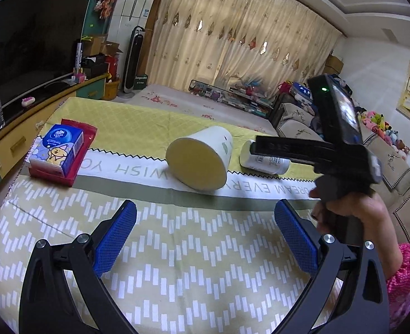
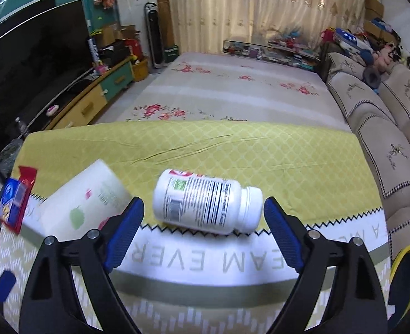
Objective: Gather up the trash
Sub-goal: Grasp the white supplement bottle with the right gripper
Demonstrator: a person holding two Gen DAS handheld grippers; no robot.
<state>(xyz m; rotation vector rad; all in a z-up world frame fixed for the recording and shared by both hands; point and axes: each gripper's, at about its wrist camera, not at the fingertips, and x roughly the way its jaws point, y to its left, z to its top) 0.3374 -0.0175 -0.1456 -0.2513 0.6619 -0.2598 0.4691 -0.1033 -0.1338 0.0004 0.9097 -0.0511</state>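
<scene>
A white pill bottle (image 2: pixel 194 194) lies on its side on the yellow-green tablecloth (image 2: pixel 232 150). It lies between the blue pads of my right gripper (image 2: pixel 203 201), which is open, with a small gap at each end of the bottle. A paper cup (image 1: pixel 199 158) lies tipped over just left of the bottle (image 1: pixel 263 164), its mouth facing my left gripper (image 1: pixel 205 211). That gripper hovers open and empty a little short of the cup. In the left wrist view a hand (image 1: pixel 352 208) holds the right gripper (image 1: pixel 256 150) over the bottle.
A blue tissue pack (image 1: pixel 57 150) rests on a red wrapper (image 1: pixel 86 136) at the table's left end. A yellow-rimmed dark bin (image 2: pixel 405 272) stands low off the table's right edge. A sofa (image 2: pixel 385 128) runs along the right and a TV cabinet (image 2: pixel 93 103) along the left.
</scene>
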